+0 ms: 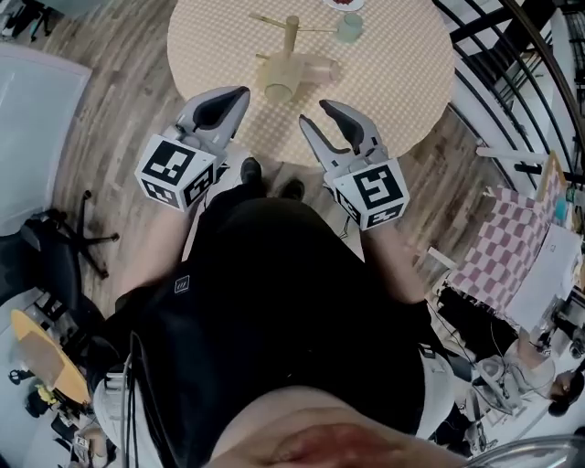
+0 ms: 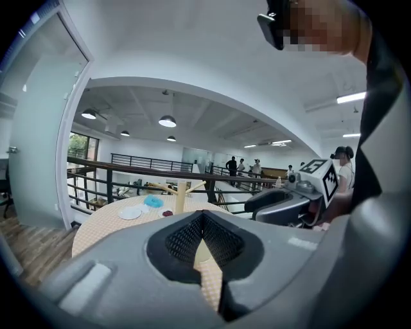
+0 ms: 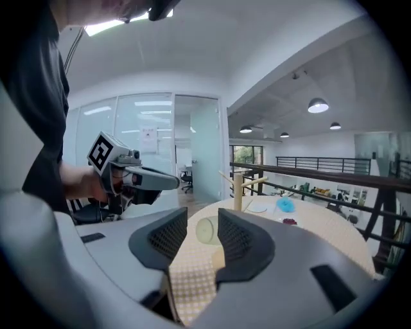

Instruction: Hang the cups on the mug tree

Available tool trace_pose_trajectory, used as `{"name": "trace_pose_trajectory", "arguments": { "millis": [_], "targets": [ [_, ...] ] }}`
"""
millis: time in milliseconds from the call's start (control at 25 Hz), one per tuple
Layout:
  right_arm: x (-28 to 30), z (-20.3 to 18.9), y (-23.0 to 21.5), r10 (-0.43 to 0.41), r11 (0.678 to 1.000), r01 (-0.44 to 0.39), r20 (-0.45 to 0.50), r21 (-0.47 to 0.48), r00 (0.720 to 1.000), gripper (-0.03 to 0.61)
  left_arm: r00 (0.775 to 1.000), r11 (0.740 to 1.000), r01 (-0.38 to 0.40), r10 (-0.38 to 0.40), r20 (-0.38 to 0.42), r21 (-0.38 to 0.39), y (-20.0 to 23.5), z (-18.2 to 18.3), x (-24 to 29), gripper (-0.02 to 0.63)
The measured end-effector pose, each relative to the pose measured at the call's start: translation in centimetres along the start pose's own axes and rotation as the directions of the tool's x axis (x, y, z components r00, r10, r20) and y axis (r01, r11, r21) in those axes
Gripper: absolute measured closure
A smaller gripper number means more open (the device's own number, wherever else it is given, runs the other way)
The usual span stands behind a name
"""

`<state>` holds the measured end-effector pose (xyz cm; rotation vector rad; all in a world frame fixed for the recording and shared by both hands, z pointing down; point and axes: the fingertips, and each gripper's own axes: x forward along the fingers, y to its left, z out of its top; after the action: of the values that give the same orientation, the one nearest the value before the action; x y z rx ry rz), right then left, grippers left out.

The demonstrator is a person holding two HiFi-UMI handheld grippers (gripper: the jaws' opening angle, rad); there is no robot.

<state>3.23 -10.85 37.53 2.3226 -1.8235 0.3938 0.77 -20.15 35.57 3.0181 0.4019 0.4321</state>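
A wooden mug tree [image 1: 291, 35] stands on the round checked table [image 1: 402, 82], with bare pegs as far as I can see. A pale yellow cup [image 1: 278, 84] lies on its side in front of it, mouth toward me. A pale green cup [image 1: 349, 27] stands behind the tree to the right. My left gripper [image 1: 240, 93] hangs shut and empty over the table's near edge. To its right, my right gripper [image 1: 316, 113] is open with nothing in it. In the right gripper view the yellow cup [image 3: 206, 230] shows far off between the pads, below the tree [image 3: 238, 189].
A white plate [image 3: 258, 207], a blue thing [image 3: 285, 205] and a small dark red thing [image 3: 289, 222] lie on the far side of the table. A black railing [image 1: 512, 64] runs to the right. An office chair [image 1: 64, 242] stands on the wooden floor at the left.
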Motion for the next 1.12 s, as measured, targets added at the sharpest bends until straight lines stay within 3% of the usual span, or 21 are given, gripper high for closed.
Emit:
{"name": "trace_pose_trajectory", "arguments": {
  "millis": [200,400,520,680,840,960,1120],
  "targets": [
    [-0.2,-0.2,0.4,0.03,0.995,-0.035,0.054,0.093,0.998,0.482,1.0,1.0,0.013,-0.013,0.026,-0.012,-1.3,0.2,-0.6,0.607],
    [-0.7,1.4,1.0,0.024,0.979,-0.05,0.132,0.197,0.991,0.545,0.993,0.993,0.097,-0.092,0.077,-0.071,-1.8,0.5,-1.1,0.607],
    [-0.9,1.9,1.6,0.022,0.979,-0.052,0.152,0.195,0.988,0.557,0.987,0.988,0.133,-0.125,0.1,-0.075,-1.7,1.2,-1.2,0.607],
    [-1.3,2.0,2.0,0.031,0.98,-0.063,0.168,0.188,0.985,0.561,0.983,0.987,0.161,-0.159,0.095,-0.013,-2.2,1.6,-1.0,0.609],
    [-1.4,1.4,1.6,0.008,0.969,-0.05,0.172,0.242,0.985,0.561,0.972,0.973,0.225,-0.221,0.077,-0.045,-2.4,0.6,-0.2,0.609],
    [-1.2,0.8,1.4,-0.006,0.971,-0.027,0.137,0.239,0.991,0.561,0.967,0.967,0.245,-0.239,0.09,-0.066,-2.4,0.4,-0.1,0.607],
    [-1.9,-0.4,0.2,0.005,0.971,-0.027,0.091,0.239,0.996,0.561,0.962,0.967,0.255,-0.253,0.1,-0.01,-3.6,0.8,0.1,0.607]
  ]
}}
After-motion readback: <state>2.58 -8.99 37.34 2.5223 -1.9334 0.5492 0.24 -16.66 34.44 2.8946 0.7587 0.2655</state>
